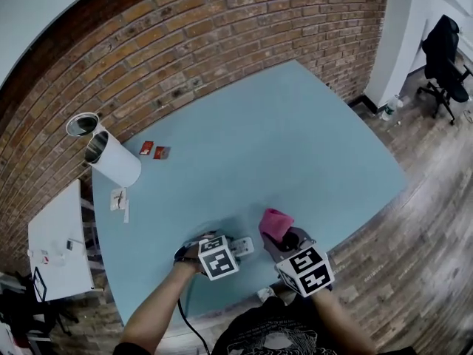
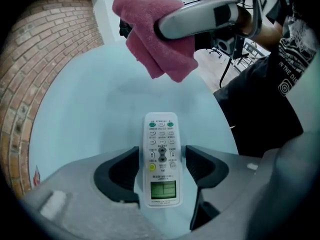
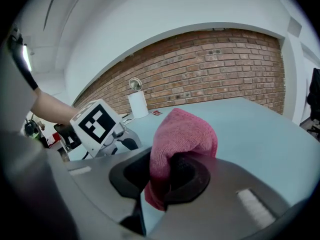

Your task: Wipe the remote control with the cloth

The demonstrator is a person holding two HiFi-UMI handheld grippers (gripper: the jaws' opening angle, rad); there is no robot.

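Observation:
A white remote control [image 2: 161, 156] lies face up on the light blue table [image 1: 295, 139], its small screen nearest the left gripper view's camera. My left gripper [image 2: 162, 158] points steeply down over it, open, with a dark pad on either side and a gap on both sides. In the head view the remote [image 1: 242, 247] peeks out beside that gripper [image 1: 225, 248]. My right gripper [image 1: 287, 239] is shut on a folded pink cloth [image 1: 275, 222], held just right of the remote. The cloth [image 3: 182, 131] bulges from between the right gripper's [image 3: 165, 176] jaws, and hangs above the remote as the cloth [image 2: 155, 44].
A white cylinder [image 1: 111, 157] lies at the table's far left, with small red items [image 1: 154, 151] and a paper scrap [image 1: 120, 198] near it. A white side table [image 1: 55, 242] stands to the left. An office chair [image 1: 447, 50] stands on the wood floor at right.

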